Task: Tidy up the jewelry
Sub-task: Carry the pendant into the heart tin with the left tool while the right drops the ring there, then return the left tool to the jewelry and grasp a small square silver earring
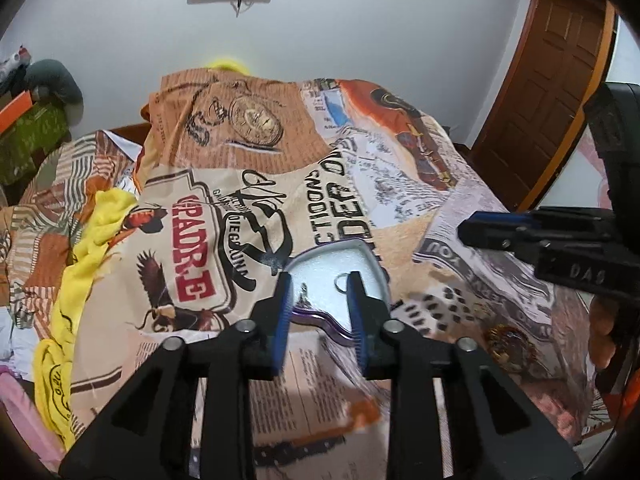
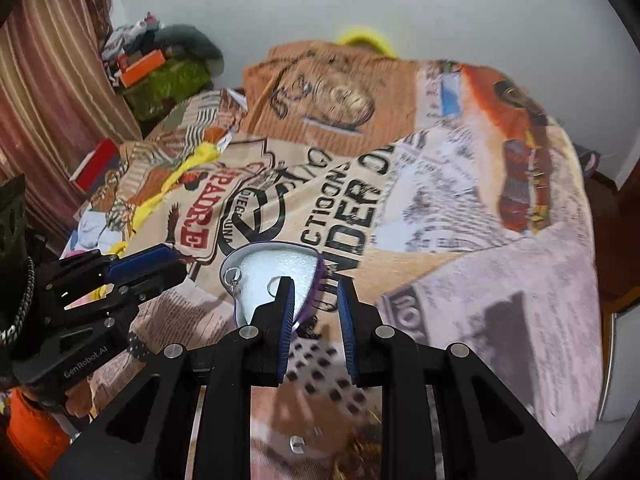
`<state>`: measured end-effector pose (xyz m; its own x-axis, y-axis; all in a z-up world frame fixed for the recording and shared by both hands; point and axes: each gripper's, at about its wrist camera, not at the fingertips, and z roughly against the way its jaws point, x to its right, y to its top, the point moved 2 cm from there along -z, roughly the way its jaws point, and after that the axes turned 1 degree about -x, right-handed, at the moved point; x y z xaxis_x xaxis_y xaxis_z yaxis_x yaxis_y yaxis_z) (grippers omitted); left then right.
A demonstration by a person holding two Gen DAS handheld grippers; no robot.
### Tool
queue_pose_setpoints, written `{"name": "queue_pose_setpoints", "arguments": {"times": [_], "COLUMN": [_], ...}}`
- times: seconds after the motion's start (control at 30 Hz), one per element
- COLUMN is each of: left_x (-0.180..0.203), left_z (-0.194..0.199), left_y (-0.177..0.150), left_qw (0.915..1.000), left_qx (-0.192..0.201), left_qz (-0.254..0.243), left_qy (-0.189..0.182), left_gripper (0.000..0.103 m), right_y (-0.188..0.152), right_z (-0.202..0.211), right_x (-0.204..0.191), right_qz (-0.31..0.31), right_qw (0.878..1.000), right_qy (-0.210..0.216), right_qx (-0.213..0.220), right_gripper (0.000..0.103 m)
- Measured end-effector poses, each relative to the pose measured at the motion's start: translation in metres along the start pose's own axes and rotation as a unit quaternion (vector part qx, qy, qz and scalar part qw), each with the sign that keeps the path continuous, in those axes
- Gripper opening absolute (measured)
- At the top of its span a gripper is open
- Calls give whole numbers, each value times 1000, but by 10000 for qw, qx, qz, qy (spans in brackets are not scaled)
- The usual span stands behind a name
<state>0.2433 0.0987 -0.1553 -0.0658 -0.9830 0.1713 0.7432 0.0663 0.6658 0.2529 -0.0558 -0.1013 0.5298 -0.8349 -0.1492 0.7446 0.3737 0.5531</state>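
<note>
A heart-shaped jewelry box [image 1: 362, 250] with a purple rim and a white foam lining lies open on the printed bedsheet. A silver ring [image 1: 342, 282] and a small dangling silver piece [image 1: 303, 295] rest on the foam. My left gripper [image 1: 319, 282] hovers over the box's near edge, open, with nothing between its blue pads. In the right wrist view the same box [image 2: 280, 262] holds the ring [image 2: 276, 282] and the dangling piece [image 2: 232, 278]. My right gripper [image 2: 315, 286] hangs above the box's right tip, open and empty.
The left gripper [image 2: 156, 262] and the right gripper [image 1: 492, 234] also show in each other's views. A gold-and-red ornament [image 1: 508, 344] and a black studded strap [image 1: 296, 450] lie on the sheet. A yellow cloth [image 1: 80, 264] is at left, a wooden door [image 1: 552, 92] at right.
</note>
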Motion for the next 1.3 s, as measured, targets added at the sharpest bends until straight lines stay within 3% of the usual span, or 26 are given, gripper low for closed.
{"name": "queue_pose_setpoints", "arguments": {"times": [0.2, 0.57, 1.0, 1.3], "left_x": [28, 84, 121, 116], "left_z": [19, 11, -38, -44], "left_y": [-15, -49, -64, -71], "left_qw": [9996, 9960, 9893, 9903], "left_qx": [-43, -464, -962, -817], "left_qz": [-293, -685, -898, -987], "left_qy": [-32, -327, -622, -539], "left_gripper": [30, 31, 31, 8], "right_y": [-21, -71, -108, -106], "right_z": [39, 67, 62, 56], "right_x": [9, 32, 48, 39], "right_qz": [77, 128, 122, 170], "right_qw": [9990, 9965, 9971, 9986], "right_qy": [-290, -733, -725, -430], "right_qx": [322, 368, 188, 238], "right_gripper": [34, 35, 35, 35]}}
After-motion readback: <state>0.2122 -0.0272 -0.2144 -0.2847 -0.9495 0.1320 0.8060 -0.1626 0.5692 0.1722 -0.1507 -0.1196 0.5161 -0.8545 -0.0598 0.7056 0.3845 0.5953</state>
